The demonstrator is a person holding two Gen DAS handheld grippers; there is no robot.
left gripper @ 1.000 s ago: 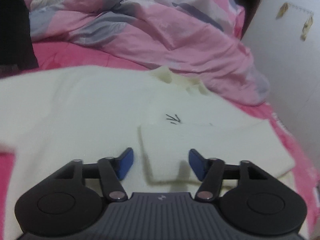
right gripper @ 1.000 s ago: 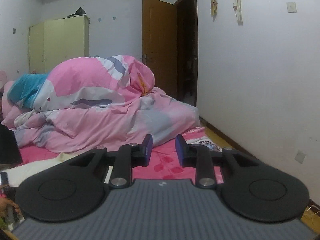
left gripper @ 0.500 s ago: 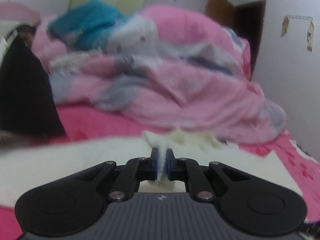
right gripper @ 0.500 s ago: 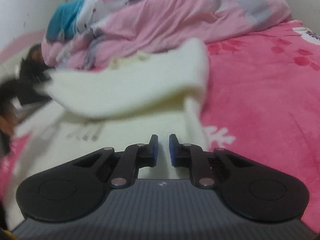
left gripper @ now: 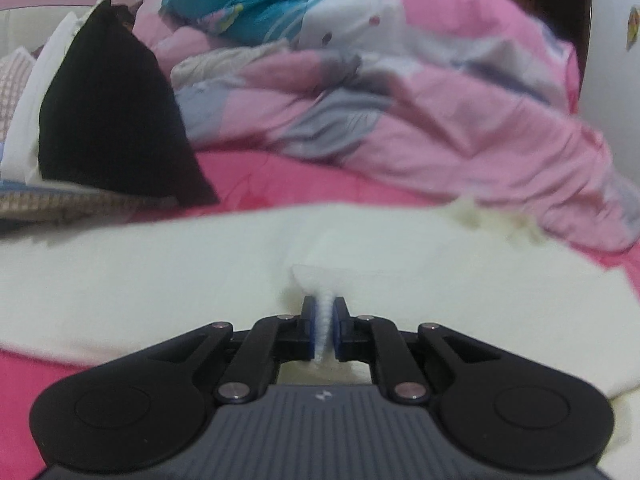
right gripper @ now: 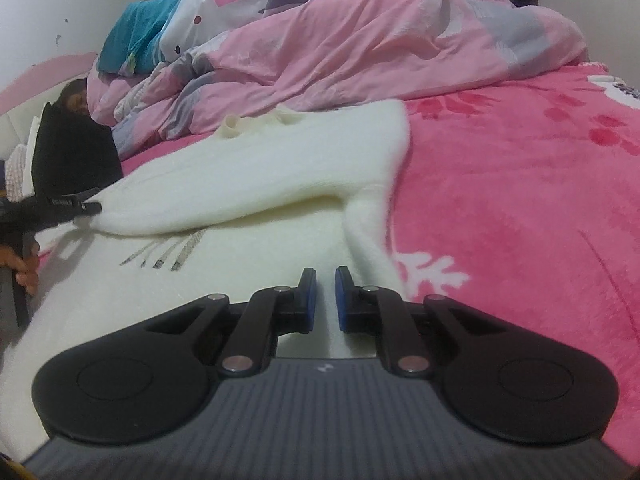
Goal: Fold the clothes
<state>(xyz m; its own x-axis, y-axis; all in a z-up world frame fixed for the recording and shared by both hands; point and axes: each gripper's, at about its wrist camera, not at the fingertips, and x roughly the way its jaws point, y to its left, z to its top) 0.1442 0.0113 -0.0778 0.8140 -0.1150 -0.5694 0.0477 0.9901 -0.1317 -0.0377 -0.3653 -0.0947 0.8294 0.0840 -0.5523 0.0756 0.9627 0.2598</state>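
My left gripper (left gripper: 325,330) has just pinched the fluffy cream knit sweater (right gripper: 256,168) spread on the pink bed sheet (right gripper: 520,200), lifting its sleeve across. My right gripper (right gripper: 323,298), just narrowed, seems nearly shut and empty over the hem.

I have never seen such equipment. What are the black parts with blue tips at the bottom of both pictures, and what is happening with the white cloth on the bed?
No robot is here. A person holds one pair of tongs in each hand, and each carries a wide-angle camera looking along its fingers, so each picture is one tool's own view.

A white sweater lies spread on a pink blanket, with a crumpled pink duvet behind it. The left tongs are shut on the sweater's sleeve. The right-hand view shows them from the side, lifting it across the body. The right tongs have just been closing. Their blue pads stand almost together above the sweater, apparently with no cloth between them.
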